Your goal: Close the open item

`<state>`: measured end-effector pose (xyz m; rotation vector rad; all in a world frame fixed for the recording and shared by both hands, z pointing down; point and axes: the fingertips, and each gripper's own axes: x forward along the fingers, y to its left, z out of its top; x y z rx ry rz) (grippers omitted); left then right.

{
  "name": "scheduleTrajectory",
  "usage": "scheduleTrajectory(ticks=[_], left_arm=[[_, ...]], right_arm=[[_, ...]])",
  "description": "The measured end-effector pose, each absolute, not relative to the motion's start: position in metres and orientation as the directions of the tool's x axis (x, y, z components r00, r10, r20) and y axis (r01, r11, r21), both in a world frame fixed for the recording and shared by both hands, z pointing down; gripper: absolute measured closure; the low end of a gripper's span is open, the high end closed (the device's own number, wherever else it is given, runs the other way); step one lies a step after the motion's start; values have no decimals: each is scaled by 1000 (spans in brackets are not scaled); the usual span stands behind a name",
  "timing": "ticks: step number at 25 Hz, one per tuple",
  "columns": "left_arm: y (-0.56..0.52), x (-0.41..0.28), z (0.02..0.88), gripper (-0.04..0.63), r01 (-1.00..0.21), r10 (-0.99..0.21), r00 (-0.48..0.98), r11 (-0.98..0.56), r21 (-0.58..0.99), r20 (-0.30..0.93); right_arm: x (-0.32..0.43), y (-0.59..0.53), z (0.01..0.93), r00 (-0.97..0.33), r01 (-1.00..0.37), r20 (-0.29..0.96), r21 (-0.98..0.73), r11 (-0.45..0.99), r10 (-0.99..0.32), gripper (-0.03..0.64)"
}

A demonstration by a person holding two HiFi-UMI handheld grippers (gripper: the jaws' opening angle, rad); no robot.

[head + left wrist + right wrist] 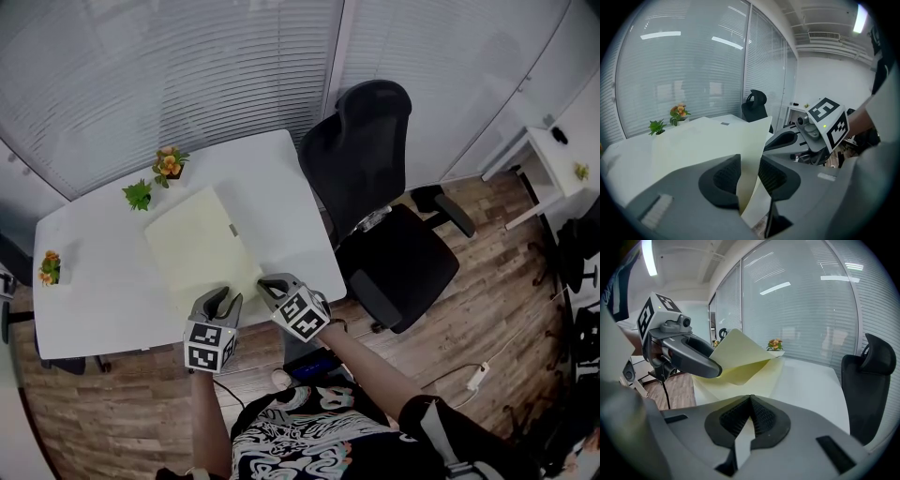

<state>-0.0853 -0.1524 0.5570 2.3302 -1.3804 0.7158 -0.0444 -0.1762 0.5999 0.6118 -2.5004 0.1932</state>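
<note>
Looking down from the head view, I see the white surface (94, 300) with small potted plants (139, 195) along its left and far sides. The pale yellow folder (202, 248) lies in the middle of it, its near edge reaching my two tools, and a black office chair (375, 187) stands just beside the surface on the right. From up there the folder reads as one flat sheet. The gripper views show what the head view does not: at the near edge its cover (736, 352) is raised off the leaf beneath and bows upward.

My left hand-held gripper (221, 298) sits at that near edge. In its own view the jaws stand partly apart, with the edge of the cover standing between the pads and not clamped by them. My right hand-held gripper (272, 283) is just beside it, towards the chair. Its jaws are brought together, pinching a corner of the pale sheet between the pads. I cannot tell which leaf of the folder that corner belongs to.
</note>
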Motion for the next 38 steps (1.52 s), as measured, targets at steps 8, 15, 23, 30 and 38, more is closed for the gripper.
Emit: scheduleTrajectory(ticks=[8,15,23,30,38], left_arm=[[-153,-83,567,480,-866,-674,406,-500,24,617],[-151,-79,573,472,-848,-642,414,-529,18,645],[-150,-76,580,465,-831,-607,415,-556,11,677],[-149,-71,586,451,-804,-553,431,-594,26,713],[-148,-66,594,453,-797,-531,428,-603,29,731]], right_arm=[[-46,-176,601,-748,-466,543,-19,885,-382,615],[-45,-175,600,-748,-465,543,-20,885,-381,615],[-46,-176,600,-752,-464,538,-20,885,-382,615],[-46,-176,599,-753,-465,537,-24,885,-381,615],[-46,-175,599,-755,-467,534,-30,884,-381,615]])
